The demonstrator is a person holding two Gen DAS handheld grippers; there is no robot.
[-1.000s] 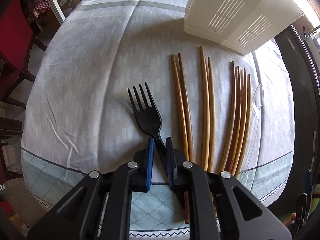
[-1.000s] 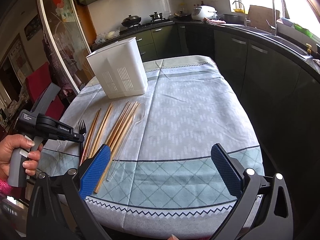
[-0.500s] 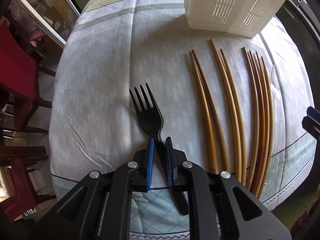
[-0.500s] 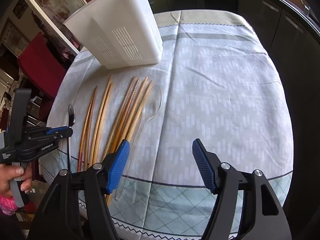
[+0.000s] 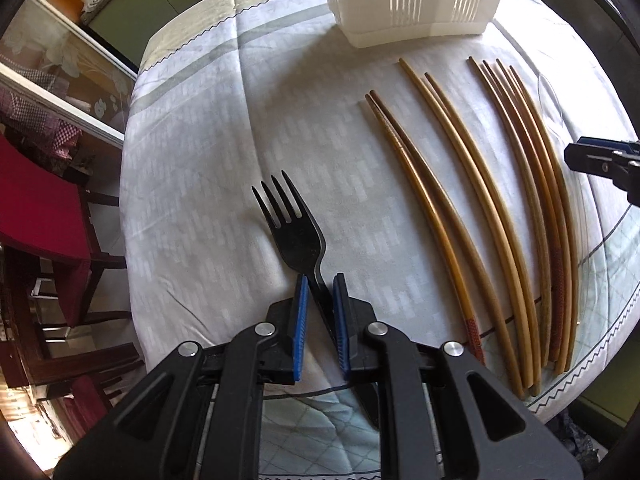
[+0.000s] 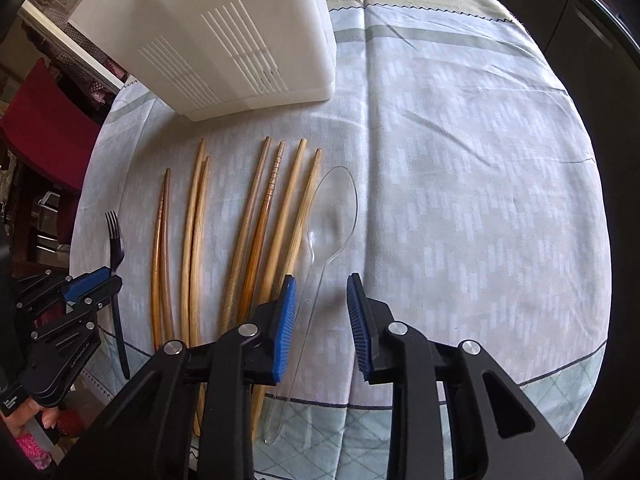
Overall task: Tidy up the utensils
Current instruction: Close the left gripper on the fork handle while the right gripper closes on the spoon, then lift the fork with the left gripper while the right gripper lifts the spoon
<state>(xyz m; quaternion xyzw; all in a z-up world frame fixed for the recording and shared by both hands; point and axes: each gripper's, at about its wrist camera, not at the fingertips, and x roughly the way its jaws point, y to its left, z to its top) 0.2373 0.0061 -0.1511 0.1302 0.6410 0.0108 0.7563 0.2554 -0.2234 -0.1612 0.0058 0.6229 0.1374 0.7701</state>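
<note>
A black plastic fork (image 5: pixel 296 236) points away from me, its handle pinched between the blue pads of my left gripper (image 5: pixel 319 280). Those jaws are easing open a little, with the pads still on the handle. The same fork (image 6: pixel 114 240) and left gripper (image 6: pixel 94 280) show at the left of the right wrist view. My right gripper (image 6: pixel 322 280) hangs over the handle of a clear plastic spoon (image 6: pixel 334 208). Its jaws are closing, and a gap remains on both sides of the handle. Several wooden chopsticks (image 6: pixel 240 240) lie side by side between fork and spoon.
A white slotted utensil holder (image 6: pixel 224 32) stands at the far side of the table, beyond the chopsticks. The pale patterned tablecloth (image 6: pixel 460 160) stretches bare to the right. A red chair (image 5: pixel 36 200) stands off the left edge. A hand (image 6: pixel 24 412) holds the left gripper's handle.
My right gripper swung down and left over the clear spoon, and its jaws narrowed from wide open. My left gripper rolled, turning the fork with it.
</note>
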